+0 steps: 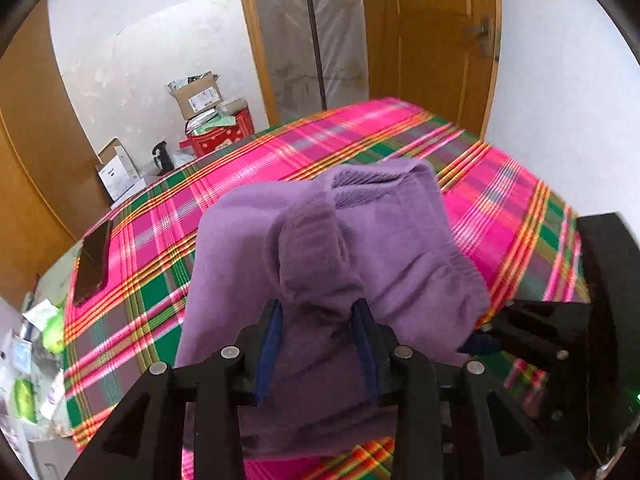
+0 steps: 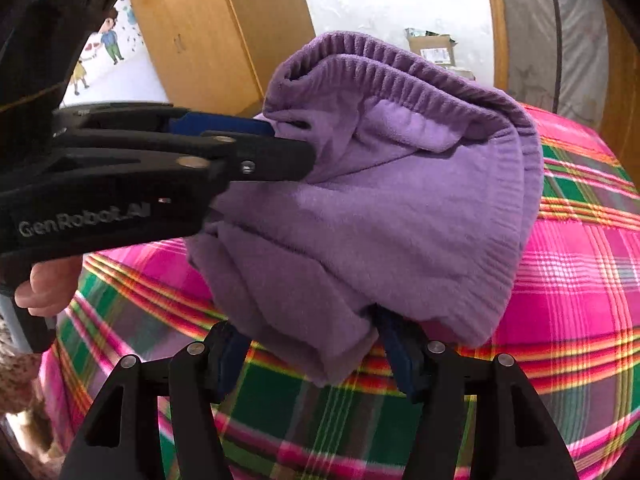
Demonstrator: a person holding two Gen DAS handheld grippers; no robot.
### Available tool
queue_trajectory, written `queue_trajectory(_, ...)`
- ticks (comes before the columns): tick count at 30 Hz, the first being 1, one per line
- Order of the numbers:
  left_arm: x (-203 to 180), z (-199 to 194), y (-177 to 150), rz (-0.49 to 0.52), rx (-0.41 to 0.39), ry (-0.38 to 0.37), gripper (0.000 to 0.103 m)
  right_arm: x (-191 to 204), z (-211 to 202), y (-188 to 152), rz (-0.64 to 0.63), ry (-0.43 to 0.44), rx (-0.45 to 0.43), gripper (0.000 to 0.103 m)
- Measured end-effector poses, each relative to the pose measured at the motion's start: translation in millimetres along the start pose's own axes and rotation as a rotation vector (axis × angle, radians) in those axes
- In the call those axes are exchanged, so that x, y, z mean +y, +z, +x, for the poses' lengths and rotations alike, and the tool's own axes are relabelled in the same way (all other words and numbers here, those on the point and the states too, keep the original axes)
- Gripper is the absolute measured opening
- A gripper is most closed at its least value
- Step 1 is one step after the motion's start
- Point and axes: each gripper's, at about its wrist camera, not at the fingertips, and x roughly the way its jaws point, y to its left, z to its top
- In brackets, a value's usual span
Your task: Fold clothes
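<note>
A purple fleece garment [image 1: 372, 240] with a ribbed hem lies bunched and partly lifted over the plaid bedspread [image 1: 500, 208]. My left gripper [image 1: 318, 320] has a thick fold of it between its blue pads, which press on both sides. In the right wrist view the left gripper [image 2: 292, 142] comes in from the left and pinches the edge of the garment [image 2: 380, 208]. My right gripper [image 2: 312, 344] stands wide open below the hanging corner of the garment, with cloth between the jaws but not clamped. In the left wrist view the right gripper [image 1: 480, 336] sits at the garment's right corner.
A dark phone [image 1: 94, 264] lies at the bed's left edge. Cardboard boxes [image 1: 196, 96] and a red tin [image 1: 224, 132] stand on the floor beyond the bed, with a wooden door [image 1: 432, 40] behind. A person's hand [image 2: 48, 284] holds the left gripper's handle.
</note>
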Motion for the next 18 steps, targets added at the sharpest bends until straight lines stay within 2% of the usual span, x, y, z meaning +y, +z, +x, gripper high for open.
queue_trajectory(4, 11.0, 9.2, 4.7, -0.06, 0.029, -0.03, 0.036, -7.3, 3.5, 2.5, 0.022, 0.002, -0.007, 0.063)
queue_trajectory(6, 17.0, 10.6, 6.4, -0.095, 0.03, -0.055, 0.032, -10.3, 4.1, 3.0, 0.028, 0.001, -0.009, 0.062)
queue_trajectory(9, 31.6, 10.2, 7.9, -0.173, 0.023, -0.102, 0.022, -14.0, 3.8, 3.5, 0.023, -0.018, -0.014, 0.05)
queue_trajectory(11, 40.2, 10.0, 9.1, -0.216, 0.017, -0.12, 0.017, -18.4, 2.9, 4.1, 0.026, -0.028, -0.016, 0.037)
queue_trajectory(14, 50.0, 9.0, 9.9, -0.259, 0.005, -0.134, 0.013, -26.8, 0.4, 4.6, 0.041, -0.032, -0.031, 0.028)
queue_trajectory(18, 60.4, 2.5, 11.5, -0.308, -0.027, -0.145, 0.01, -31.6, -8.7, 5.7, 0.03, -0.072, -0.075, 0.021)
